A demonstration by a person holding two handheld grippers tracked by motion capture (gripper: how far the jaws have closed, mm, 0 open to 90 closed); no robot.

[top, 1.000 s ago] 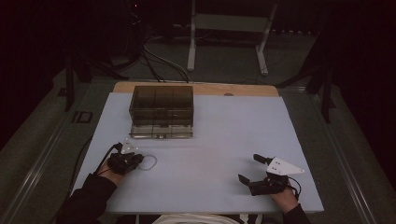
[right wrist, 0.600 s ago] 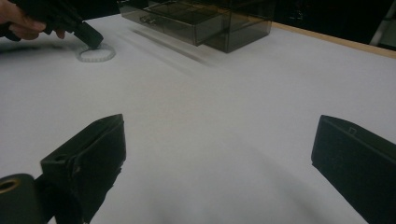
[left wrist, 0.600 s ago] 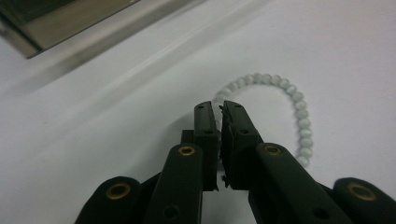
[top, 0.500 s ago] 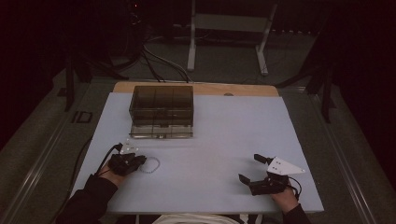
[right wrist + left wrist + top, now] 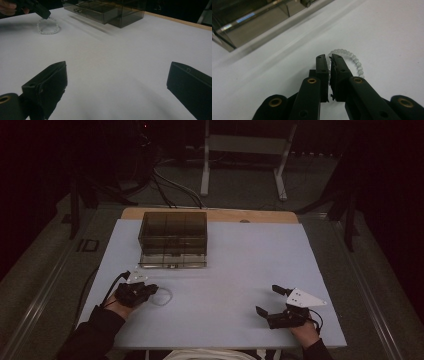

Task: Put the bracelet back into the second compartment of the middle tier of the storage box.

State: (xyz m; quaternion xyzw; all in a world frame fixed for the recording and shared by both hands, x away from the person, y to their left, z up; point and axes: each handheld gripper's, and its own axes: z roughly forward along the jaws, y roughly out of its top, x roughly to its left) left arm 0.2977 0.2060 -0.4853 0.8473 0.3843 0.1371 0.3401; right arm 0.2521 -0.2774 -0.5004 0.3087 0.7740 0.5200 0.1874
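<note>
Beads form a pale bracelet point(image 5: 352, 58) that lies flat on the white table point(image 5: 235, 270), its ring curving out from the tips of the left gripper point(image 5: 329, 58). That gripper's jaws stand nearly together, a thin slit between them, and they pinch the near side of the bracelet; the rest of the loop lies just beyond and to the right of the tips. In the high view the left gripper point(image 5: 142, 292) sits low on the table with the bracelet point(image 5: 162, 296) just beside it. Ahead of those jaws stands a smoky clear drawer box point(image 5: 172, 239), its bottom drawer pulled partly out. The right gripper point(image 5: 272, 301) rests well apart from the bracelet, its jaws spread wide with bare table between them; the bracelet point(image 5: 48, 26) lies far ahead and to their left.
</note>
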